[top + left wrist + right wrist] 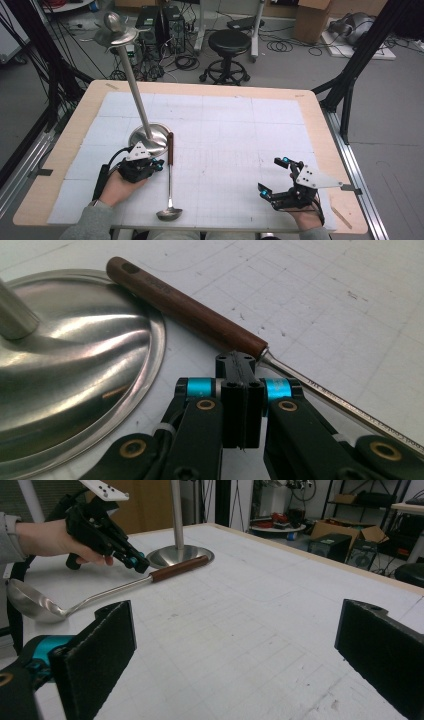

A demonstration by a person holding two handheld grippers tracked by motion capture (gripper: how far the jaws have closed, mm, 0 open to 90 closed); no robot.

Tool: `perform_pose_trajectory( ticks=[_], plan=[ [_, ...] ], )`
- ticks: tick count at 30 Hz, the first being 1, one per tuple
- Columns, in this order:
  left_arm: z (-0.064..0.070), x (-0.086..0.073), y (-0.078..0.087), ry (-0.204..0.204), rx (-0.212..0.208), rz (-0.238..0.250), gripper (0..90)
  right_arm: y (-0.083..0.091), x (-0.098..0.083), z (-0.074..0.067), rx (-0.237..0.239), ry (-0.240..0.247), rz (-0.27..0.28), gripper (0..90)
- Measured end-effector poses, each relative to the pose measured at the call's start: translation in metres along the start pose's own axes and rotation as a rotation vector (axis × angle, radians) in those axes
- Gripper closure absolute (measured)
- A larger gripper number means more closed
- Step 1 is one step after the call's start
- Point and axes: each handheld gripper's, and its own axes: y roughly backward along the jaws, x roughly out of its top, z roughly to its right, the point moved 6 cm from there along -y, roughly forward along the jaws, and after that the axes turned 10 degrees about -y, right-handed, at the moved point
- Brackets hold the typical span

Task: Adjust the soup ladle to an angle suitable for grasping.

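A ladle (170, 175) lies on the white mat, its brown wooden handle (170, 147) pointing away and its steel bowl (169, 214) near the front edge. Beside the handle stands a steel stand with a round base (149, 135) and a tall pole (132, 80). My left gripper (159, 165) is shut, with its tip right at the ladle. In the left gripper view the closed left gripper (239, 362) sits just by the spot where the wooden handle (185, 307) meets the metal shaft, nothing between its jaws. My right gripper (270, 175) rests open at the front right, jaws wide apart (235, 645).
The stand's base (75, 380) lies just left of the ladle handle. In the right gripper view the left gripper (140, 564), the ladle (100, 597) and the stand base (180, 555) show farther off. Beyond the table are a black stool (229, 42), cables and boxes.
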Motion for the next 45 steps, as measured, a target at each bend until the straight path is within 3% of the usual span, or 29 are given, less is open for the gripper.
perform_pose_trajectory(
  ticks=[3,5,13,26,32,45],
  plan=[
    [0.008,-0.001,-0.005,-0.044,-0.024,-0.026,89.8,0.0,0.0,0.0,0.0,-0.003,0.001,1.8],
    [0.01,-0.001,-0.007,-0.074,-0.015,-0.033,89.6,0.0,0.0,0.0,0.0,-0.006,0.0,1.8],
    [0.013,0.001,-0.009,-0.05,-0.037,-0.021,89.6,-0.001,-0.001,0.0,-0.001,-0.01,-0.009,1.8],
    [0.026,0.007,-0.015,-0.066,-0.1,-0.019,89.6,-0.001,-0.002,0.001,0.001,-0.004,-0.011,1.8],
    [0.037,0.014,-0.022,-0.103,-0.141,-0.028,89.6,-0.001,-0.002,0.001,0.001,-0.009,-0.014,1.8],
    [0.056,0.022,-0.028,-0.126,-0.21,-0.035,89.6,-0.001,-0.002,0.0,0.001,-0.006,-0.012,1.8]
  ],
)
